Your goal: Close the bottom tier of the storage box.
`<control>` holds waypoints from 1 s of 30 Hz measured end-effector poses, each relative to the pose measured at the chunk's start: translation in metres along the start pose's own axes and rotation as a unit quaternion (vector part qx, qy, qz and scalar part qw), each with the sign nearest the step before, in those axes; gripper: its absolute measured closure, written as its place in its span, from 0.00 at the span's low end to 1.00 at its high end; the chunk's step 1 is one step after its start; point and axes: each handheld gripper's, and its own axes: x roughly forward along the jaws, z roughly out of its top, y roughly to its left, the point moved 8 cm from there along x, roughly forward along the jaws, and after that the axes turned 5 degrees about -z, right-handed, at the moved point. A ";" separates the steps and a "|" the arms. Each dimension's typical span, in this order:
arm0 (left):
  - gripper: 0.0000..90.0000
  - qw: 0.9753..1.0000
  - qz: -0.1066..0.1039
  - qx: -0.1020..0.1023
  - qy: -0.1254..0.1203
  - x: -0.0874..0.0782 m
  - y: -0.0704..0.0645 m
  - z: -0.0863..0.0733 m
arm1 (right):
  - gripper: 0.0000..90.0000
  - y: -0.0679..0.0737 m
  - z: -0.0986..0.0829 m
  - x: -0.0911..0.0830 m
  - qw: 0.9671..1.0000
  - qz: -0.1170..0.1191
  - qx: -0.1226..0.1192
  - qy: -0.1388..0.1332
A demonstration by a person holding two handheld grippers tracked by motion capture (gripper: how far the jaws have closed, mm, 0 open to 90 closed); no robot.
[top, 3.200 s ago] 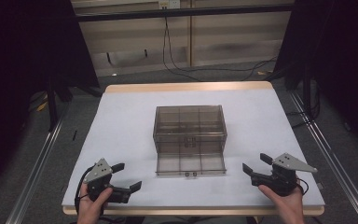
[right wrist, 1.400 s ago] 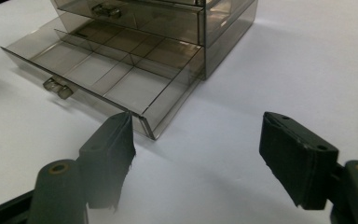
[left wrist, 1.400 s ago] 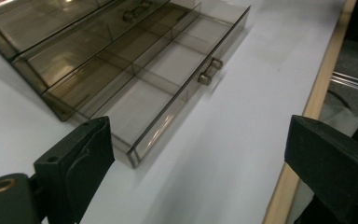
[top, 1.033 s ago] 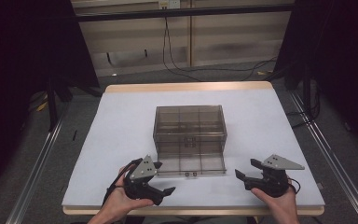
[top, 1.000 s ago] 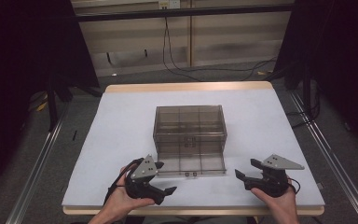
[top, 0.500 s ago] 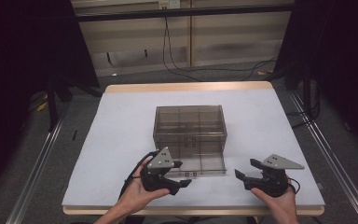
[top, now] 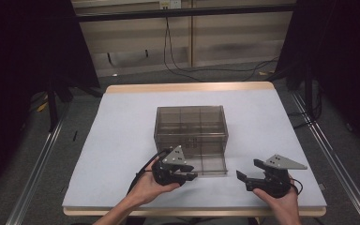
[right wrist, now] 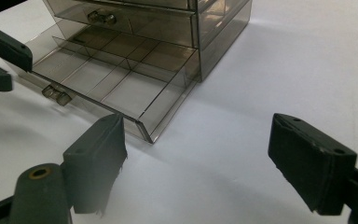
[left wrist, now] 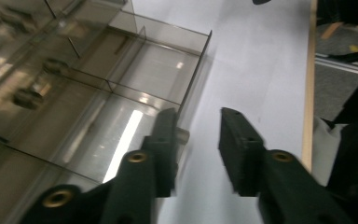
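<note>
A smoked-plastic drawer cabinet (top: 191, 126) stands at the centre of a white table (top: 122, 122), its bottom drawer (top: 206, 161) pulled out toward the person. The left gripper (top: 191, 177) sits at the drawer's front edge, jaws parted; in the left gripper view the drawer's small knob (left wrist: 182, 136) lies just beside the inner face of one jaw, between the two, not yet pinched. The drawer's long axis runs across the table, so its travel is toward and away from the person. The left hand is by far the nearer. The right gripper (top: 242, 179) rests wide open on the table, well apart to the right of the drawer's corner (right wrist: 148, 135). Beyond the table lie a grey floor, trailing cables (top: 178, 56) and dark curtains.
</note>
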 end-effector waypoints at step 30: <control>1.00 1.000 -0.014 -0.009 0.022 0.024 0.003 -0.013 | 0.17 0.005 -0.003 0.003 1.000 0.016 -0.002 0.016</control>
